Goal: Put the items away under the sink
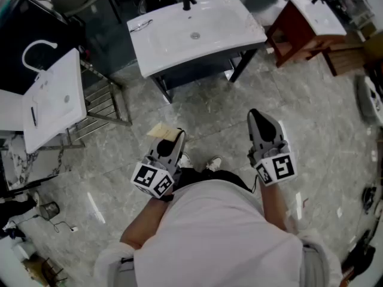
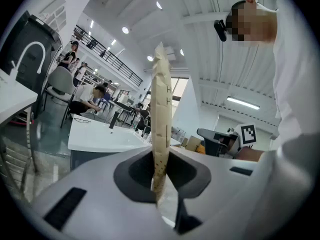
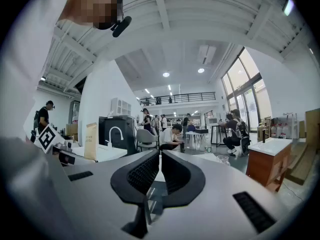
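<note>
My left gripper (image 1: 178,138) is shut on a flat tan paper packet (image 1: 163,131), held low in front of my body. In the left gripper view the packet (image 2: 161,99) stands edge-on between the jaws. My right gripper (image 1: 258,117) is held level beside it, shut with nothing in it; its jaw tips meet in the right gripper view (image 3: 159,159). The white sink (image 1: 194,31) on a dark stand is ahead of both grippers, with a dark space (image 1: 197,70) under the basin. The same packet (image 3: 91,140) shows at the left of the right gripper view.
A second white basin on a red-brown wooden cabinet (image 1: 302,31) stands at the upper right. At the left are a white counter basin (image 1: 54,97) with a curved faucet and a metal rack (image 1: 105,103). Grey marble floor (image 1: 203,121) lies between me and the sink. People sit in the background (image 3: 172,134).
</note>
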Motion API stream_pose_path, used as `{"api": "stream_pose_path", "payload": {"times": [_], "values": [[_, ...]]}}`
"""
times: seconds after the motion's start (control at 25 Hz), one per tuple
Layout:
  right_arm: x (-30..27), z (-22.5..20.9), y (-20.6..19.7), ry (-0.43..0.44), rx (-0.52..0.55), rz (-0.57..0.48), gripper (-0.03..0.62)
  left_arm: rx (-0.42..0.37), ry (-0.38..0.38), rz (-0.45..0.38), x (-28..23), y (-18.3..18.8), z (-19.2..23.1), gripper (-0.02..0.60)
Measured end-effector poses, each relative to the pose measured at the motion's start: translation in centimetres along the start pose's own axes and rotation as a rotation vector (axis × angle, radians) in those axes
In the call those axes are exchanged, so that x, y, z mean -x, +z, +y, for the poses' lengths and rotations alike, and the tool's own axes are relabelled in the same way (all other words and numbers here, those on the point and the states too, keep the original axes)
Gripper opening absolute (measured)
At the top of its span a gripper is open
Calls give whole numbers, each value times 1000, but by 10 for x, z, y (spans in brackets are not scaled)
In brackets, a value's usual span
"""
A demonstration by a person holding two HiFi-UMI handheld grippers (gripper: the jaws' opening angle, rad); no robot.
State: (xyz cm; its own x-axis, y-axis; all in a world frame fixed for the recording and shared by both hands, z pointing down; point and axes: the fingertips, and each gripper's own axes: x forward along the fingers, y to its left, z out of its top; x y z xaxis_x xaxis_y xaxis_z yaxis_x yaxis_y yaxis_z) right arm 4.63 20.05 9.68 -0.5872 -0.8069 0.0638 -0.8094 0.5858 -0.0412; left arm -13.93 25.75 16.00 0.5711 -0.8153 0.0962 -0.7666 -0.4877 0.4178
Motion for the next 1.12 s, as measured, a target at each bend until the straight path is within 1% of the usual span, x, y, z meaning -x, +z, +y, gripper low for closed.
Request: {"api": "stream_pose_path", "payload": {"times": [0.2,0.48,0.68,0.84,0.96,1.12], "values": [[3,3,-1,7,-6,-3,43,4,9,5,3,-2,-4,40],[10,-10,-3,16,-24,-11,43,8,38,20,-6,-4,-12,40],[18,-24,-5,34,-52,-19,43,-4,37,1,-17,-13,-23,40],[23,-34,-7,59,-50,-24,43,-21,67,-8,-26,-14,-26,40],[27,-43,-8,75,-44,-33,43,-17,99,-28,-32,-13,-28,40],[28,-53,-8,78,-49,-38,43,-43,107,-42,-39,-9,-30,40]]}}
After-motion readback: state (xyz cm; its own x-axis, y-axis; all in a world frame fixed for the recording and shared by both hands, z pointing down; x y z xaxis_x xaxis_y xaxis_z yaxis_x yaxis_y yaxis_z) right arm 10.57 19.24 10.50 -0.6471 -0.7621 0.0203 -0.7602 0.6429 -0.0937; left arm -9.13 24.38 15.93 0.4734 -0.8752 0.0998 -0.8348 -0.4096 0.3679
